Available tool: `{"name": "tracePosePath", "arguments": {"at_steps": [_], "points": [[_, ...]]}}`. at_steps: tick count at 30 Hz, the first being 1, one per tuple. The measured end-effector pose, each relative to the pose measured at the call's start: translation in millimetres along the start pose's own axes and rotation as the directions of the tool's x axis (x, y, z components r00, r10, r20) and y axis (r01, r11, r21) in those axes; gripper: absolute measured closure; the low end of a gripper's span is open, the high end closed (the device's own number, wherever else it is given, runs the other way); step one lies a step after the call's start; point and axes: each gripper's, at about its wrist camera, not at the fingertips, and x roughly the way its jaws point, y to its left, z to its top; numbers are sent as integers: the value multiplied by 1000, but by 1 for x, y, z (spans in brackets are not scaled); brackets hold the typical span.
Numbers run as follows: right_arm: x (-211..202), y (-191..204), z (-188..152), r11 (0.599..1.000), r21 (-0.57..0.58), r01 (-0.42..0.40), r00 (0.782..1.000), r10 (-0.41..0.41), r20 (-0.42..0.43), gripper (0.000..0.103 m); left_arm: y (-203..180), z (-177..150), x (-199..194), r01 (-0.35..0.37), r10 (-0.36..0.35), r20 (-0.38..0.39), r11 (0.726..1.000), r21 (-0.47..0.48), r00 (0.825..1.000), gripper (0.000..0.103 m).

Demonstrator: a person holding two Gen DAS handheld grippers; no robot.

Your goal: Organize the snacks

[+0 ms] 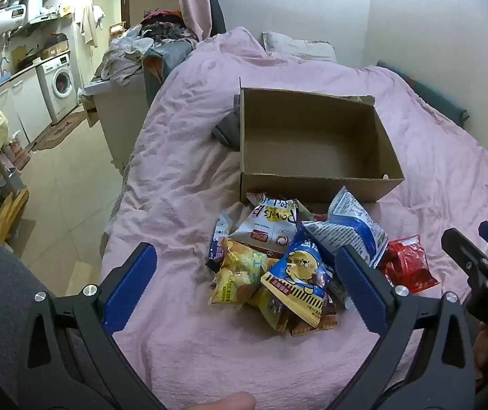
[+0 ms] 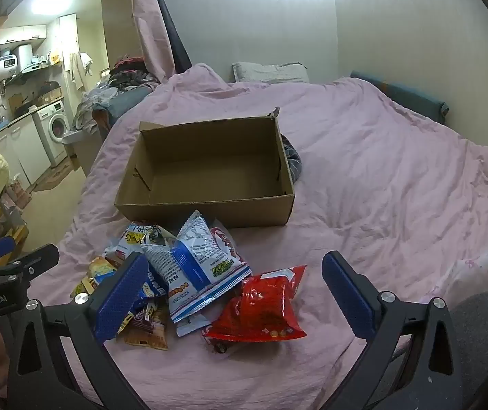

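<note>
Pink bedding carries the snack pile [image 1: 278,266] just before the seemingly empty cardboard box [image 1: 312,143], so with both the left gripper [image 1: 244,287] and right gripper [image 2: 233,294] wide and holding nothing, take 1 loose top packet like the red bag [image 2: 261,307]

A home studio: pink-sheeted bed [image 2: 380,157], washing machine [image 1: 60,80] under a kitchen counter [image 1: 22,70]
</note>
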Motion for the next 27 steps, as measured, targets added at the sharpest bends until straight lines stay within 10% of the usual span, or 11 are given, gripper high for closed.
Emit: {"name": "tracePosePath", "arguments": {"at_steps": [27], "points": [[0,1,0,1000,1,-1,1000,1,-2,0,0,-1,4,-8,8,-21,1000,5,1000,0]]}}
